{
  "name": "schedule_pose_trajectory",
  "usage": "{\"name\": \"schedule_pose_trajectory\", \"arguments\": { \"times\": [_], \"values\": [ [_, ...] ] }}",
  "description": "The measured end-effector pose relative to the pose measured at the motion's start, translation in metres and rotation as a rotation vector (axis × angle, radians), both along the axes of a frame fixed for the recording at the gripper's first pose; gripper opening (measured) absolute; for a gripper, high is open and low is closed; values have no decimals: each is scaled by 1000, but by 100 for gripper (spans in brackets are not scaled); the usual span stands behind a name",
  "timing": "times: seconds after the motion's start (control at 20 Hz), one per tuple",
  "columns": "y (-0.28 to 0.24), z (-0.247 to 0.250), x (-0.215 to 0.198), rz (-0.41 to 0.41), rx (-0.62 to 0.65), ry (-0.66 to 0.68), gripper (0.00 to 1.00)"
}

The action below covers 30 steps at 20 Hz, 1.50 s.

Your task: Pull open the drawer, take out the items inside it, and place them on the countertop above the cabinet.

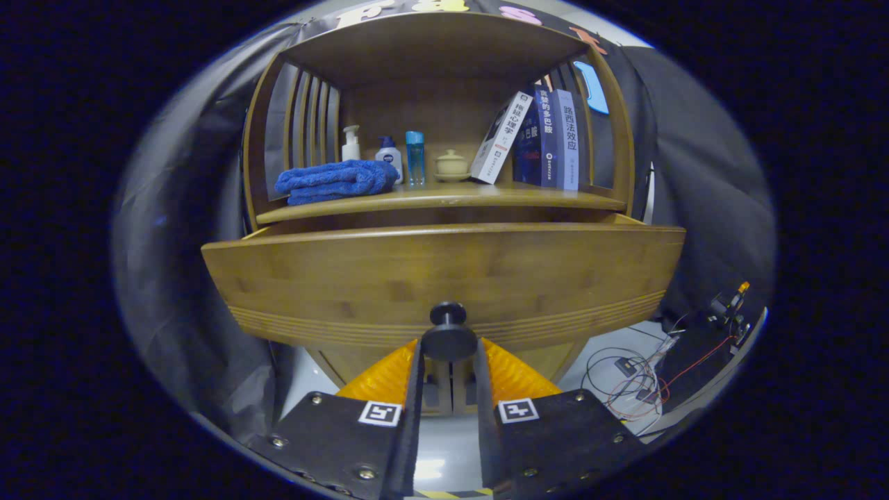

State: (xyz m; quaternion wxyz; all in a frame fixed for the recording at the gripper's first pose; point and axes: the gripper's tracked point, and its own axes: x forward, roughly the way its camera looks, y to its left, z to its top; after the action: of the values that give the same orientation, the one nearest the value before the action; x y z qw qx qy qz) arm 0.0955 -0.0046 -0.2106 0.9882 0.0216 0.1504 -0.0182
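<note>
A wooden cabinet stands ahead with its drawer (444,278) pulled out toward me; the drawer's curved front hides whatever lies inside. A round dark knob (449,332) sticks out from the lower middle of the drawer front. My gripper (449,354) sits at that knob, one finger on each side of it, both pressing on it. Above the drawer runs the countertop (444,198), a wooden shelf board inside an arched frame.
On the countertop lie a folded blue towel (335,180), a white pump bottle (351,144), a second white bottle (389,154), a clear blue bottle (414,157), a small lidded jar (451,165) and leaning books (538,139). Loose wires (639,378) trail on the floor to the right.
</note>
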Motion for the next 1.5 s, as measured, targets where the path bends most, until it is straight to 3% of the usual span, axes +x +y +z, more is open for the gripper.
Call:
{"name": "schedule_pose_trajectory", "arguments": {
  "times": [0.05,0.15,0.2,0.3,0.35,0.5,0.7,0.75,0.85,0.95,1.05,1.1,1.5],
  "values": [
    [-3,-10,26,-12,-37,-34,25],
    [-6,19,14,-37,93,-79,1],
    [-13,8,15,-75,113,-21,1],
    [-31,-7,1,-125,24,27,1],
    [-27,-4,-2,-111,12,19,1],
    [-23,10,1,-82,14,-37,36],
    [-24,9,17,-79,5,-36,61],
    [-23,13,24,-79,8,-40,61],
    [-28,9,34,-85,16,-37,42],
    [-24,9,28,-88,25,-28,40],
    [-23,6,25,-94,-50,11,38],
    [-25,5,23,-100,-75,34,27],
    [-19,-3,-40,-137,-6,37,27]
  ]
}}
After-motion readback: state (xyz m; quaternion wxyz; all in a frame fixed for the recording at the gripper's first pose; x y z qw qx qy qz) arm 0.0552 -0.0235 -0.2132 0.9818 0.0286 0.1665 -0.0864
